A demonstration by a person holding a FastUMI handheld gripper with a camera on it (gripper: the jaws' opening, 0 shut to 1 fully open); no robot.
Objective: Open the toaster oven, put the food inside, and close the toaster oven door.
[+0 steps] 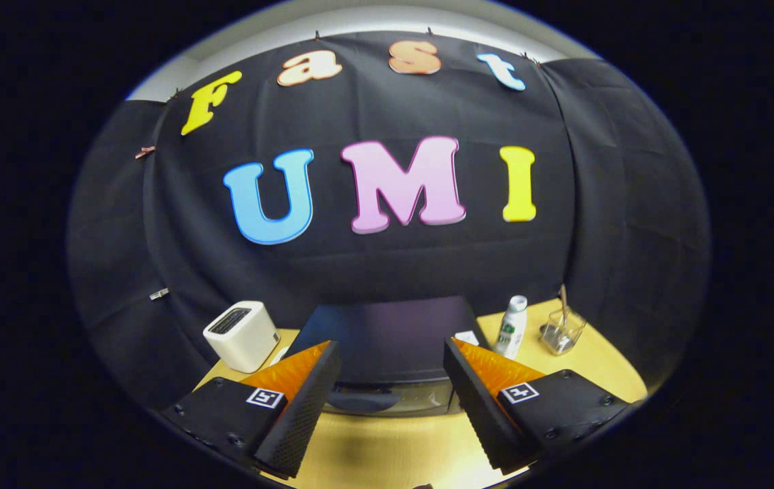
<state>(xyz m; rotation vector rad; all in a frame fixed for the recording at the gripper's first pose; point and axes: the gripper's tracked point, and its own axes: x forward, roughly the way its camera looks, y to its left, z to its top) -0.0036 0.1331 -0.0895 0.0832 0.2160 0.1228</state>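
Note:
A dark toaster oven (387,339) stands on the yellow table (387,448), just ahead of my gripper (392,353). I look down on its flat top; its glass door (387,399) with a dark handle faces me and looks closed. My gripper hovers above and in front of the oven, open wide, with nothing between its fingers. The fingertips frame the oven's front corners. I cannot make out any food.
A white slot toaster (242,335) sits left of the oven. To the oven's right stand a white bottle (512,326) and a clear glass container (562,331) holding a stick. Black cloth walls close in the table behind and at both sides.

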